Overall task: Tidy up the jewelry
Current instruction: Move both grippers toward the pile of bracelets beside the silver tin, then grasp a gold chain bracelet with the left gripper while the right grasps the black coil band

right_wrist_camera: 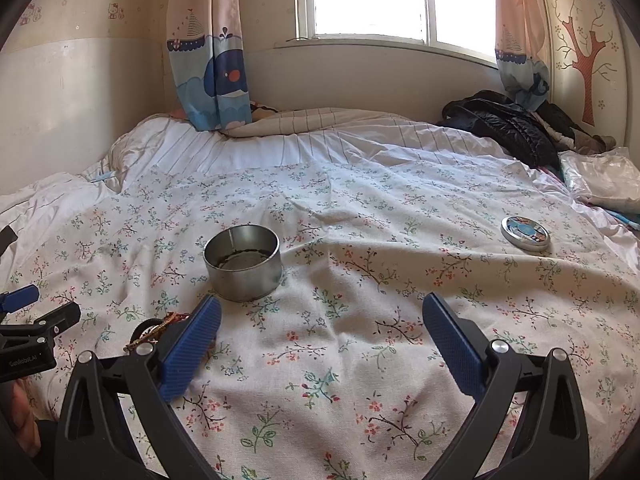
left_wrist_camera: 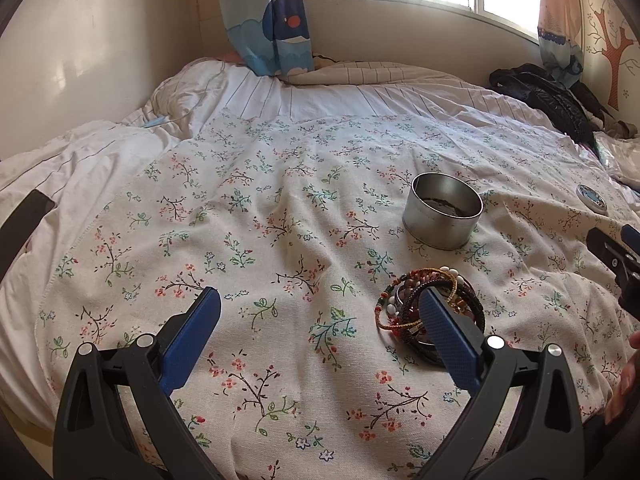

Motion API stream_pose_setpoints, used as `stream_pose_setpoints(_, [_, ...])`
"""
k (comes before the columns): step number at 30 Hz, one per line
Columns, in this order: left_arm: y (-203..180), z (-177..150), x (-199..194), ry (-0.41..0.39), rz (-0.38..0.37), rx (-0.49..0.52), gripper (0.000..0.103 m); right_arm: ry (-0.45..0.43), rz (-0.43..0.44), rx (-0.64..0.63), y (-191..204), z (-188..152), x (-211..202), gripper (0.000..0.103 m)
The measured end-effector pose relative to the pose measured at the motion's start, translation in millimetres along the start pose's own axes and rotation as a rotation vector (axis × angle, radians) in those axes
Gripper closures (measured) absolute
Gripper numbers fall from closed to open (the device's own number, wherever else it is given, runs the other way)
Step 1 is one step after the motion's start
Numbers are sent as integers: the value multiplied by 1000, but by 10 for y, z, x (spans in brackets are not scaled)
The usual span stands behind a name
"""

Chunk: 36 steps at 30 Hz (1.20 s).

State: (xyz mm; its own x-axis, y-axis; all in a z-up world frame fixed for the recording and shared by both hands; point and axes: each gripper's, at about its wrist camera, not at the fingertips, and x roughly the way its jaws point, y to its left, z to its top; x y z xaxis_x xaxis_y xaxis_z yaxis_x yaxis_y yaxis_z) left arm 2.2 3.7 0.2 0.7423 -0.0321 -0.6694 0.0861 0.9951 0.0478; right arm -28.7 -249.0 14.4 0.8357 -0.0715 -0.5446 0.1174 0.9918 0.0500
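Observation:
A pile of bracelets [left_wrist_camera: 404, 300], beaded and corded, lies on the floral bedspread [left_wrist_camera: 260, 208], partly hidden by my left gripper's right finger. My left gripper [left_wrist_camera: 320, 300] is open and empty, with the pile at its right fingertip. An open round metal tin [left_wrist_camera: 442, 216] stands just beyond the pile; it also shows in the right wrist view [right_wrist_camera: 242, 262]. Its lid [right_wrist_camera: 525, 233] lies apart at the right. My right gripper [right_wrist_camera: 322, 306] is open and empty, right of the tin. The bracelets [right_wrist_camera: 154, 330] peek out behind its left finger.
The bed fills both views, with a rumpled white striped duvet [right_wrist_camera: 280, 144] at the back. A black jacket [right_wrist_camera: 504, 124] and a plastic bag [right_wrist_camera: 600, 180] lie at the far right. Curtains [right_wrist_camera: 212, 60] hang by the window.

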Motion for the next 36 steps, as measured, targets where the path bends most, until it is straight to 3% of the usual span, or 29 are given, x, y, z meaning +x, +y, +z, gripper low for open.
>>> stream_pose_setpoints(7, [-225,12,99,30,-98,107,8,119,-13,-3,-7,12,412,6])
stream_pose_setpoints(13, [-537,39,292,36,-136,197,10,153,32,105,-200,-24,561,6])
stream_pose_setpoints(16, [-701,11,395,56,-146,270,20,158,34,106,-236,-29,570,6])
stream_pose_setpoints(18, [-773,-4,482,78,-146,300,39,165,43,97,-221,-30,573,6])
stream_pose_setpoints(20, [-821,-11,560,98,-154,316,50,168,56,88,-189,-36,572,6])
stream_pose_setpoints(23, [-853,-36,669,142,-159,330,81,175,73,71,-155,-46,576,6])
stream_pose_setpoints(27, [-731,7,614,110,-171,265,97,195,155,53,-84,-70,613,6])
stream_pose_setpoints(33, [-183,128,646,113,-211,3,98,231,340,-69,280,-106,653,6])
stream_pose_setpoints(36, [-32,125,677,124,-232,-66,98,222,422,-115,417,-122,639,8])
